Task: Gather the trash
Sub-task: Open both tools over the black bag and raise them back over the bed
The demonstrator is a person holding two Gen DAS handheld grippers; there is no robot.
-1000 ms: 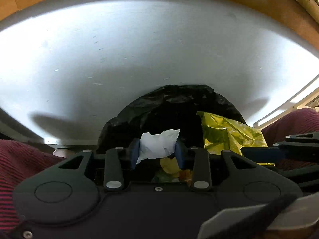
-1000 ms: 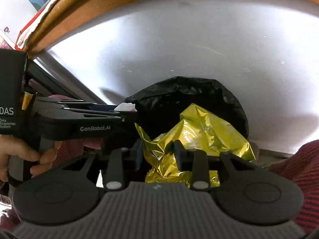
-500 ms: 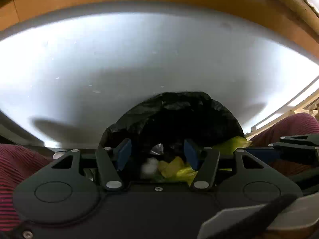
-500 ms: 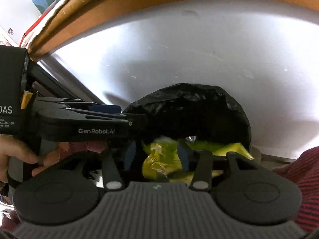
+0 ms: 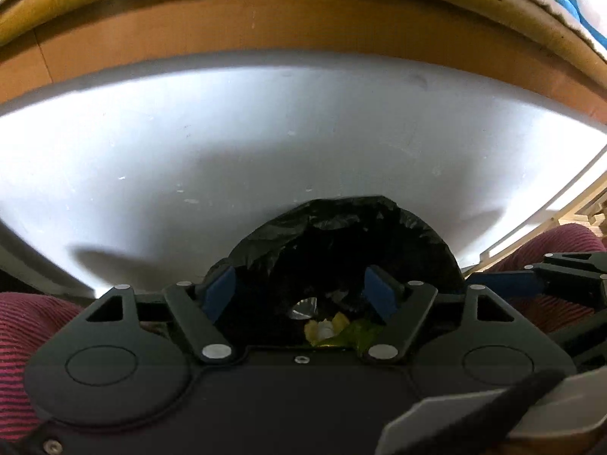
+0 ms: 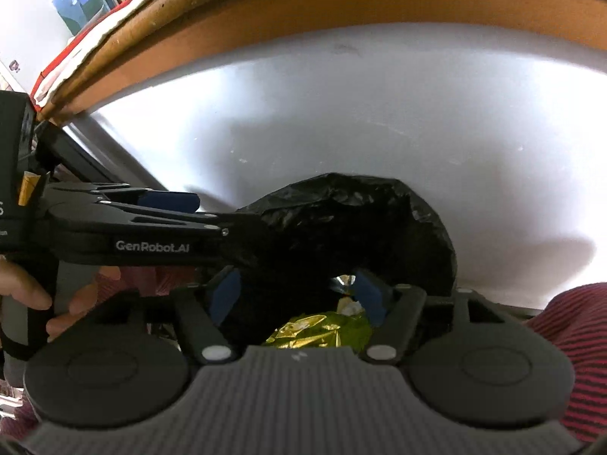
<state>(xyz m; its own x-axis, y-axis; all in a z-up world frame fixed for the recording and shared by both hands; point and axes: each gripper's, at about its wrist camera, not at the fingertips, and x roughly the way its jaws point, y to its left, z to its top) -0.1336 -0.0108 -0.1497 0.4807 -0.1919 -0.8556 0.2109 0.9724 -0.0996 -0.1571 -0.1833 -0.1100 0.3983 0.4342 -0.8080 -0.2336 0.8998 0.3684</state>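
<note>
One white table (image 5: 265,144) lies far of one black trash bag (image 5: 341,242) at its near edge. Inside the bag lie one crumpled gold wrapper (image 6: 318,331), one small white wad (image 5: 325,329) and a silvery scrap (image 5: 303,307). Both the left gripper (image 5: 299,292) and right gripper (image 6: 296,295) hang over the bag's mouth, fingers spread wide, holding nothing.

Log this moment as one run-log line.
left gripper: open, empty | right gripper: open, empty | gold wrapper: inside black bag | white table: bare
</note>
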